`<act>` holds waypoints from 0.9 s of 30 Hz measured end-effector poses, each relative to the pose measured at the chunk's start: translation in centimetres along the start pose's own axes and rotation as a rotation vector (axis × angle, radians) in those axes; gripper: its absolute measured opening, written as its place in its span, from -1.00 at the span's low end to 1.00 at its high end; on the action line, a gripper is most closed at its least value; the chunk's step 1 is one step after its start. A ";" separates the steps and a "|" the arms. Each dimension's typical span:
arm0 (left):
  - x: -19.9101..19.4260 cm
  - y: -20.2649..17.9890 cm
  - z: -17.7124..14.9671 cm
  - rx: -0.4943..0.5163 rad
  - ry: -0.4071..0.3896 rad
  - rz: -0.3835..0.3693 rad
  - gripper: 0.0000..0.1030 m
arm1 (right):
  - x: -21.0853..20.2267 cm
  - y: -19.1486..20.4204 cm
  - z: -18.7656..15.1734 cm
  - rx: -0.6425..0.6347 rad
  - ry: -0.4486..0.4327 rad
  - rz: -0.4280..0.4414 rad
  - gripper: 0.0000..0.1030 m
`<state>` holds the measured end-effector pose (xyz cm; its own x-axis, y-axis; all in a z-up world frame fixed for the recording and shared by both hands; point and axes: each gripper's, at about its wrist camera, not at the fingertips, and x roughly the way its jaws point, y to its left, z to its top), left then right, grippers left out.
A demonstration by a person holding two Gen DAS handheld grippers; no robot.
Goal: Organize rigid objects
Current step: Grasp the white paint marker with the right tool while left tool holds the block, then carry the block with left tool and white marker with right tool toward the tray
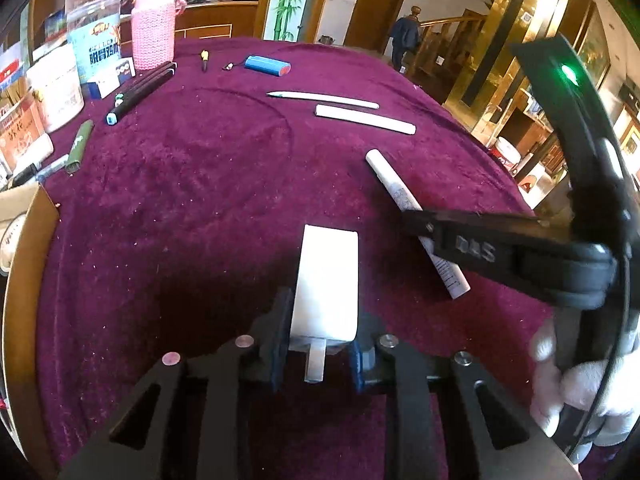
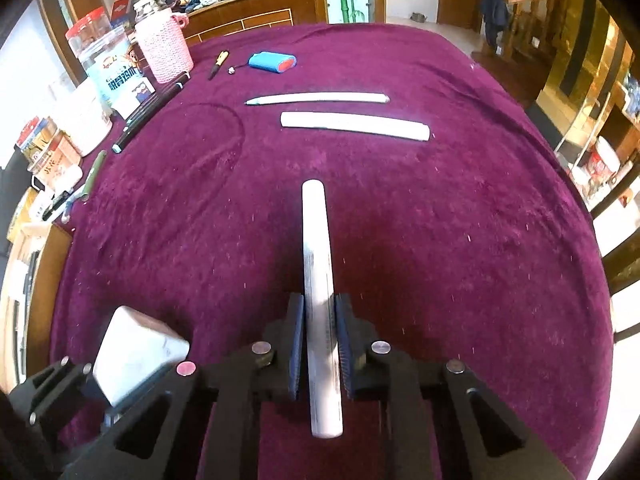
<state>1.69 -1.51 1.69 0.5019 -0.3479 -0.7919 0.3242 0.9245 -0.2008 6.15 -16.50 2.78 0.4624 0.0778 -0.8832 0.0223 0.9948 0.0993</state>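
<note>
Two grippers are busy over the purple velvet tablecloth [image 2: 460, 208], and each has something white clamped between its blue pads. The left gripper [image 1: 318, 344] is clenched on a white charger block [image 1: 326, 280], which sticks out forward past the fingertips with a flat metal prong [image 1: 315, 364] pointing back toward the camera. The right gripper [image 2: 320, 350] is closed tight on a white tube [image 2: 318, 280], gripped near its near end so that most of its length runs away from the pads toward the far side of the table. From the left wrist view that tube [image 1: 416, 220] lies slanted just right of the charger, with a gloved hand [image 1: 568, 380] behind the right tool. Farther off, well apart from both grippers, a slim white pen [image 2: 316, 99] and a thicker white stick [image 2: 356, 125] lie side by side across the cloth. Beyond them sits a blue battery pack [image 2: 272, 61]. A pink knitted jar [image 2: 166, 54] stands at the far left among tubs and packets, with dark markers [image 2: 150, 110] beside it.
</note>
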 end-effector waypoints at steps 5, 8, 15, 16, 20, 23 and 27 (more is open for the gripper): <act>-0.7 -0.2 -0.6 0.016 -0.007 0.002 -0.56 | 0.3 0.5 0.3 -0.015 -0.031 -0.030 -0.69; -1.6 -0.8 -1.2 0.040 -0.023 0.008 -0.56 | 0.0 0.1 -0.2 -0.002 -0.043 -0.015 -0.71; -4.0 -1.9 -2.3 0.070 -0.057 0.000 -0.55 | -2.1 -1.9 -2.0 0.069 -0.061 0.038 -0.71; -4.4 -2.1 -2.5 0.075 -0.061 -0.004 -0.55 | -2.5 -2.1 -2.3 0.074 -0.065 0.041 -0.71; -5.7 -2.8 -3.2 0.087 -0.075 -0.017 -0.55 | -3.9 -2.7 -3.6 0.092 -0.084 0.060 -0.71; -6.7 -3.2 -3.8 0.093 -0.083 -0.026 -0.55 | -4.7 -3.0 -4.7 0.100 -0.092 0.071 -0.71; -7.6 -3.7 -4.5 0.105 -0.092 -0.031 -0.55 | -5.7 -3.1 -6.0 0.107 -0.099 0.082 -0.70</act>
<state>-6.97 -1.61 5.81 0.5601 -0.3938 -0.7288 0.4207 0.8931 -0.1592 -1.91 -19.66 4.73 0.5514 0.1459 -0.8214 0.0730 0.9724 0.2217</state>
